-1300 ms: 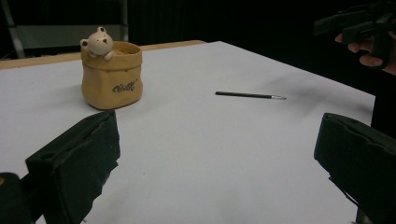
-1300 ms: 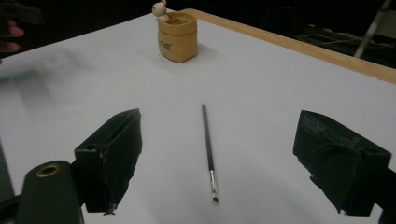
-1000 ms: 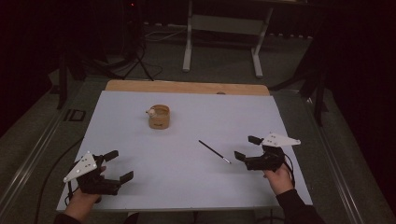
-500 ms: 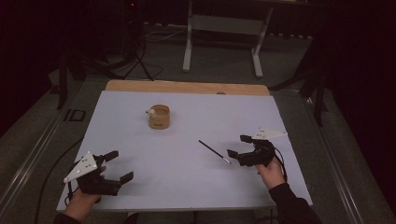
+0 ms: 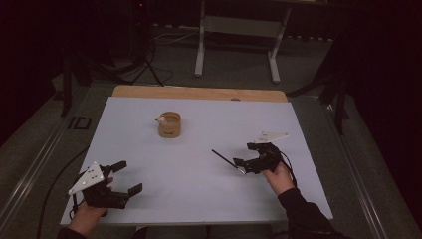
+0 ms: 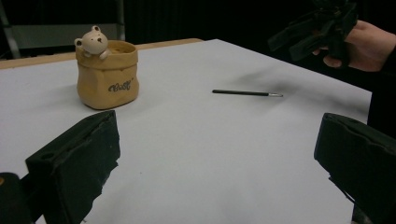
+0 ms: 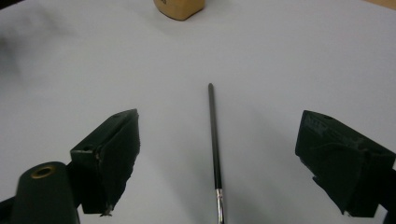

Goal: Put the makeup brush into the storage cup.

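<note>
A thin black pen (image 5: 225,160) (image 7: 215,144) (image 6: 246,93) with a silver tip lies flat on the white table (image 5: 199,184), right of centre. My right gripper (image 5: 246,155) (image 7: 212,158) hovers open just over the pen's silver end, a jaw on either side of it. A tan pot (image 5: 169,125) (image 6: 107,74) with a small bear figure on its rim stands at the table's back centre. My left gripper (image 5: 125,177) (image 6: 215,168) is open near the front left corner, with nothing between its jaws.
A wooden strip (image 5: 199,93) runs along the table's far edge. Beyond it stand a metal frame's legs (image 5: 236,45) and dark stands on the floor. A cable (image 5: 54,189) trails off the table's left side.
My right gripper has moved left toward the pen and now straddles its silver end. The left gripper has stayed put.
</note>
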A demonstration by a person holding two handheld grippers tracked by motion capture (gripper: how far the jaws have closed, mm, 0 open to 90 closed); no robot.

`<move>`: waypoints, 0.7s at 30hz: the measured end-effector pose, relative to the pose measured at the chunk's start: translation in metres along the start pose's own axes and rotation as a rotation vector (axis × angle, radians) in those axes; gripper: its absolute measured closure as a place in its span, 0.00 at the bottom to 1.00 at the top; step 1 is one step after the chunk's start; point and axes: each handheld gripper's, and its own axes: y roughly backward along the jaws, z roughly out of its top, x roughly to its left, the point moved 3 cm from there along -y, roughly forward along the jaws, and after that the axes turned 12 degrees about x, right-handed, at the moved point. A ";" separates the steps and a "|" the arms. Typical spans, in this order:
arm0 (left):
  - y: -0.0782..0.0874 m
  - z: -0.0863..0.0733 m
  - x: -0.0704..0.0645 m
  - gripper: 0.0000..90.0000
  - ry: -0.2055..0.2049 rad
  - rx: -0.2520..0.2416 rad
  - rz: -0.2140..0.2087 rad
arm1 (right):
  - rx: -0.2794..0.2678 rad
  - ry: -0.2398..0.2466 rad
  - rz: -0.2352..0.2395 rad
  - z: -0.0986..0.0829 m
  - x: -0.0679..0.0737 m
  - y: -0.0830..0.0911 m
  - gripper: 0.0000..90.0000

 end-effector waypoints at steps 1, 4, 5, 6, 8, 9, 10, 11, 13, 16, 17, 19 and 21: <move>0.000 0.000 0.000 0.01 0.000 0.000 0.000 | 0.008 0.005 -0.004 0.002 0.000 -0.001 0.15; 0.000 0.000 0.000 0.01 0.002 -0.001 0.000 | 0.038 0.005 0.006 0.007 -0.001 -0.004 0.15; 0.000 0.000 0.000 0.01 0.000 0.000 0.000 | 0.054 0.004 0.009 0.009 -0.001 -0.006 0.15; 0.000 0.000 0.000 0.01 0.000 0.000 -0.001 | 0.067 0.004 0.010 0.010 -0.001 -0.007 0.15; 0.000 0.000 0.000 0.01 -0.001 0.000 -0.001 | 0.089 0.003 0.017 0.013 -0.002 -0.010 0.15; 0.000 0.000 0.000 0.01 -0.001 0.000 -0.001 | 0.098 0.001 0.021 0.014 -0.002 -0.011 0.15; 0.000 0.000 0.000 0.01 -0.001 0.000 -0.002 | 0.108 -0.004 0.026 0.016 -0.003 -0.012 0.15; 0.000 0.000 0.000 0.01 -0.001 0.000 -0.002 | 0.115 -0.004 0.021 0.017 -0.003 -0.013 0.15; 0.000 0.000 0.000 0.01 -0.002 0.001 -0.002 | 0.129 -0.007 0.021 0.019 -0.004 -0.014 0.15; -0.001 0.000 0.000 0.01 -0.002 0.003 -0.003 | 0.157 -0.008 0.021 0.022 -0.004 -0.017 0.15; -0.001 0.000 0.000 0.01 0.000 0.003 -0.004 | 0.164 -0.008 0.018 0.023 -0.004 -0.018 0.15; -0.001 0.000 0.000 0.01 0.000 0.004 -0.004 | 0.189 -0.006 0.004 0.025 -0.003 -0.019 0.15; -0.001 0.000 0.000 0.01 0.000 0.004 -0.003 | 0.215 0.003 -0.035 0.027 -0.003 -0.022 0.15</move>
